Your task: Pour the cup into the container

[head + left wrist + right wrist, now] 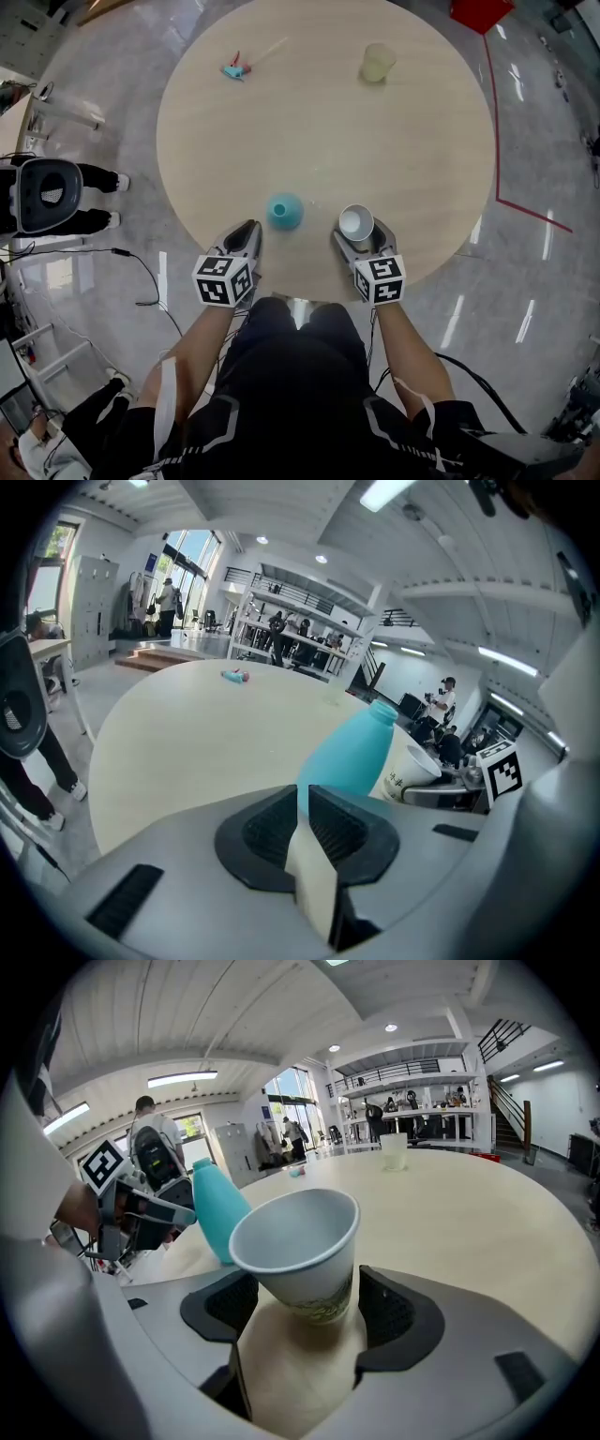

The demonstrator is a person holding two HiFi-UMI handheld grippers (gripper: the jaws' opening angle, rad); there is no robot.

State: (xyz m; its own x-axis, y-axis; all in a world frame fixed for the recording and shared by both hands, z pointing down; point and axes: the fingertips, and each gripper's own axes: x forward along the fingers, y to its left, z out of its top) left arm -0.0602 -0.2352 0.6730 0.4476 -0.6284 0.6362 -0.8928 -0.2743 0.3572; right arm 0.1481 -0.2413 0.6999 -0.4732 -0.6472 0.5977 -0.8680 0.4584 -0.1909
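Observation:
A white paper cup stands near the front edge of the round table, tilted a little, between the jaws of my right gripper. In the right gripper view the cup leans left with a gap at the left pad, so the jaws are open around it; its inside looks empty. A teal bottle stands just left of the cup. My left gripper is left of the bottle, jaws together on nothing. A pale clear container stands at the far right of the table.
A small teal-and-red thing with a stick lies at the far left of the table. A black chair and a floor cable are at the left. A red object and red floor line lie to the right.

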